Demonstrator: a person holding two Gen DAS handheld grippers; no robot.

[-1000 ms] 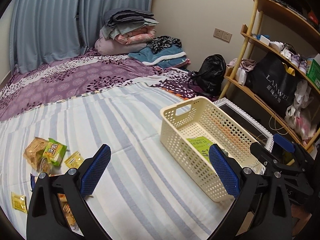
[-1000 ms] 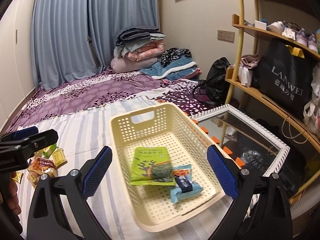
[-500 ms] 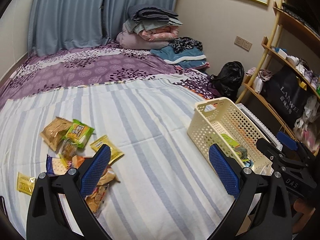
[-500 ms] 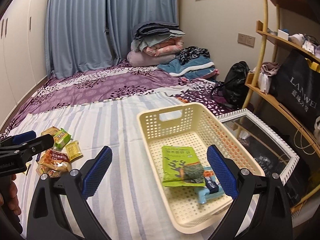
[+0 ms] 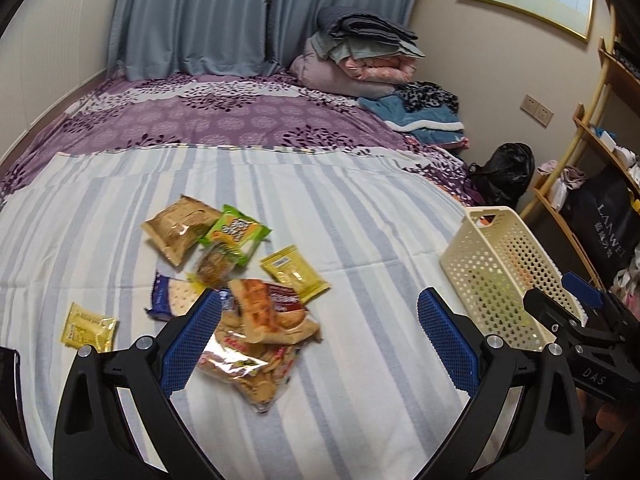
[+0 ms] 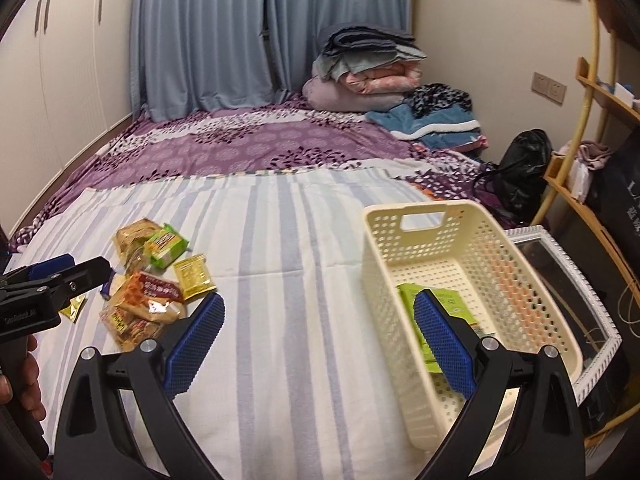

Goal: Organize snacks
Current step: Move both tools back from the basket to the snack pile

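Observation:
A pile of snack packets (image 5: 256, 312) lies on the striped sheet, left of centre; it also shows in the right wrist view (image 6: 148, 296). It includes a brown packet (image 5: 180, 228), a green packet (image 5: 236, 236) and a yellow packet (image 5: 294, 274). A cream perforated basket (image 6: 404, 256) stands at the right and holds a green packet (image 6: 448, 304); the left wrist view shows its side (image 5: 492, 272). My left gripper (image 5: 320, 344) is open and empty, just above the pile's near edge. My right gripper (image 6: 320, 344) is open and empty, between pile and basket.
A single yellow packet (image 5: 88, 326) lies apart at the left. Folded bedding (image 5: 360, 56) is stacked at the bed's far end. A white-framed mirror (image 6: 560, 280) lies beside the basket. Wooden shelves (image 5: 592, 168) with bags stand at the right.
Both grippers have swung left, away from the basket. The snack pile has come towards the middle of the left wrist view. Both grippers stay open.

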